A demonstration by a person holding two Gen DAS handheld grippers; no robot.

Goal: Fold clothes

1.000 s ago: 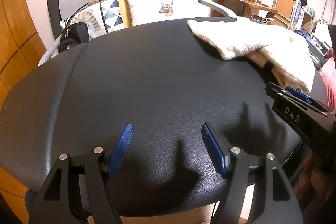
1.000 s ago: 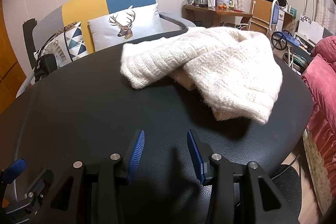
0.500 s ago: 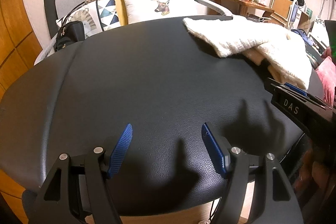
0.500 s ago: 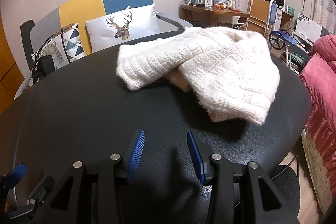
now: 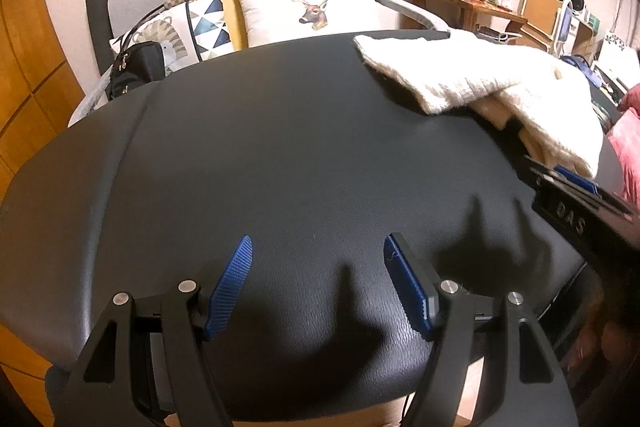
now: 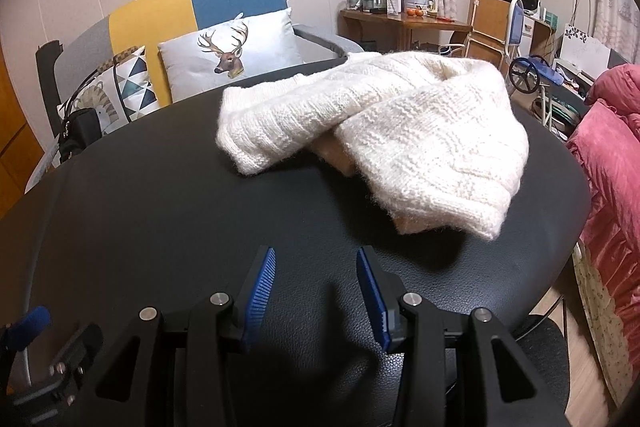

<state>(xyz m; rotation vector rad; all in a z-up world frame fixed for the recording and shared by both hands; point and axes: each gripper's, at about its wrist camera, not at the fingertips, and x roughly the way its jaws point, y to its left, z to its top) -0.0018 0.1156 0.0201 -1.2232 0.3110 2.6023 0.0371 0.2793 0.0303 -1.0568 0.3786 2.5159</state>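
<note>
Nothing much shifts from a second ago: both hands hold steady, only the left view drifts a touch. Left gripper (image 5: 318,281) has its jaws wide and empty over the bare black desk (image 5: 280,155); right gripper (image 6: 316,291) likewise, jaws apart, nothing between them. Folding hasn't begun. Farther off at one o'clock, the cream knit sweater (image 6: 400,123) lies bunched, one part crossed over the other.

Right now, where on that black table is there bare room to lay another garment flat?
The black table is bare from the cream knit sweater across to the edge by the handbag, and along the near edge by both pairs of jaws. The far right is crowded: there the sweater lies bunched.
</note>
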